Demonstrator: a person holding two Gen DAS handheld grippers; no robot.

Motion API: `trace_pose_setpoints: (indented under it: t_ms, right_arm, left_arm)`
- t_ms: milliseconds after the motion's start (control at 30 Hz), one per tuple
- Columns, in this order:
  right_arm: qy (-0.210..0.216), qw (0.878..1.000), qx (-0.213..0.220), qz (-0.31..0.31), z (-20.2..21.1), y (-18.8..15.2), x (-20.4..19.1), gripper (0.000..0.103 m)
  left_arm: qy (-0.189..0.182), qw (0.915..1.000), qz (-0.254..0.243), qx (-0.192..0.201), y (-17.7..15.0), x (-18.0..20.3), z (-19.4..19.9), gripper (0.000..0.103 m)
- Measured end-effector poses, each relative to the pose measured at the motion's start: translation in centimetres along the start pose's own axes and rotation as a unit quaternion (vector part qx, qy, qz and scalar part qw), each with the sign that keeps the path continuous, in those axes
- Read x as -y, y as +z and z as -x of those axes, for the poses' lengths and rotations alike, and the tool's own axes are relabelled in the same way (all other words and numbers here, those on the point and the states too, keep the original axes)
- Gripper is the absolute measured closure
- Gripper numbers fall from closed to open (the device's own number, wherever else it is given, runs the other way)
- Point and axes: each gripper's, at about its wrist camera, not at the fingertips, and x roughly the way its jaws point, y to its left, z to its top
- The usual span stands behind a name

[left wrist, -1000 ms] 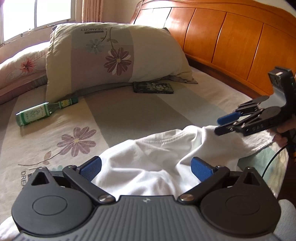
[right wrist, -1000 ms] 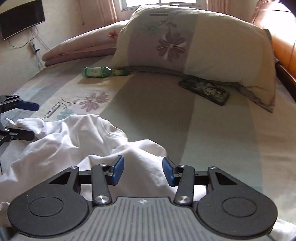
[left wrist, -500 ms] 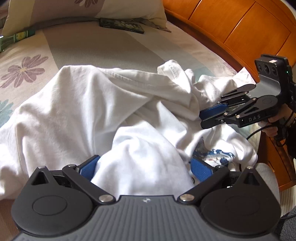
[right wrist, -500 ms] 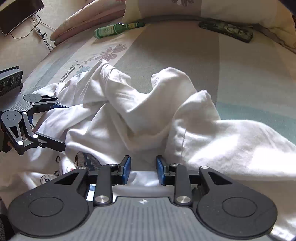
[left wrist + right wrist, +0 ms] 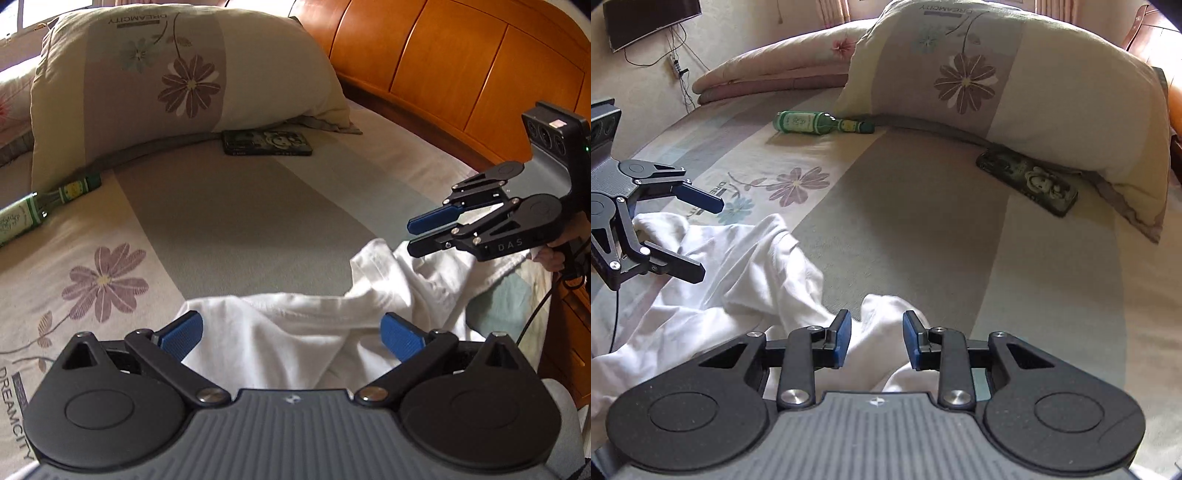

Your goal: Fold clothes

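**Open Jaws Over a Rumpled White Garment**

Jaws of the left gripper (image 5: 291, 334) stood wide, cloth lying slack between them; those of the right gripper (image 5: 875, 339) were narrower yet unclosed, straddling a raised ridge. The white garment (image 5: 295, 325) lay crumpled, unfolded, on the bed (image 5: 240, 214). A good grasp would likely take an edge or corner, not bunched layers. Only the left view showed the headboard (image 5: 461, 66); only the right, the wall screen (image 5: 650, 18).

Daylight enters from the frame's upper left; soft shadows, sharp focus, strong fisheye curvature and dark vignetted corners.
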Motion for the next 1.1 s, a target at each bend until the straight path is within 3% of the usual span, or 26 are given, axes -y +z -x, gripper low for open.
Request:
trace_pose_setpoints:
  t_ms: [67, 200, 300, 433, 567, 667, 800, 833, 867, 900, 933, 1100]
  right_arm:
    - [0.002, 1.0, -0.007, -0.009, -2.1, 0.4, 0.7, 0.067]
    - [0.018, 0.999, -0.026, -0.013, -4.0, -1.8, 0.7, 0.066]
    - [0.005, 0.999, -0.043, 0.002, -3.5, -5.1, 0.0, 0.065]
    - [0.015, 0.999, -0.042, -0.006, -1.3, -7.1, 0.0, 0.063]
    - [0.0, 0.999, -0.017, 0.034, 0.2, -5.6, -0.7, 0.043]
    - [0.006, 0.999, 0.012, 0.042, 0.2, -3.8, -0.1, 0.041]
    - [0.033, 0.999, -0.022, 0.037, -2.9, -3.5, 1.2, 0.042]
    - [0.04, 0.998, -0.034, 0.034, -3.7, -3.7, 1.4, 0.043]
    - [0.049, 0.997, -0.043, 0.034, -4.2, -4.0, 1.4, 0.056]
    - [0.054, 0.997, -0.041, 0.04, -4.1, -4.3, 1.0, 0.082]
    - [0.053, 0.997, -0.032, 0.05, -3.5, -4.6, 0.3, 0.091]
    - [0.088, 0.99, -0.03, 0.107, -0.9, -6.5, -4.5, 0.091]
  left_arm:
    - [-0.016, 0.9998, 0.009, -0.001, 0.6, -0.4, -2.0, 0.003]
    - [-0.081, 0.9965, -0.003, -0.021, -2.7, 0.0, -3.5, 0.002]
    - [-0.064, 0.9956, 0.006, -0.068, -6.6, -0.3, -4.3, 0.003]
    - [-0.058, 0.9961, 0.022, -0.063, -8.3, -0.5, -2.2, 0.002]
    - [-0.05, 0.9965, 0.011, -0.065, -7.4, -0.5, -1.3, 0.001]
    - [-0.048, 0.9973, 0.008, -0.055, -6.4, -0.5, -1.2, 0.002]
    - [-0.054, 0.9974, 0.016, -0.045, -5.9, -0.5, -1.7, 0.001]
    - [-0.054, 0.9974, 0.014, -0.046, -6.0, -0.4, -1.9, 0.001]
    - [-0.054, 0.9974, 0.013, -0.047, -6.0, -0.2, -2.0, 0.001]
    - [-0.053, 0.9973, 0.012, -0.049, -6.1, -0.1, -2.2, 0.001]
    - [-0.053, 0.9973, 0.01, -0.05, -6.2, 0.0, -2.3, 0.001]
    - [-0.041, 0.9972, 0.011, -0.061, -6.8, 0.1, -2.1, 0.001]
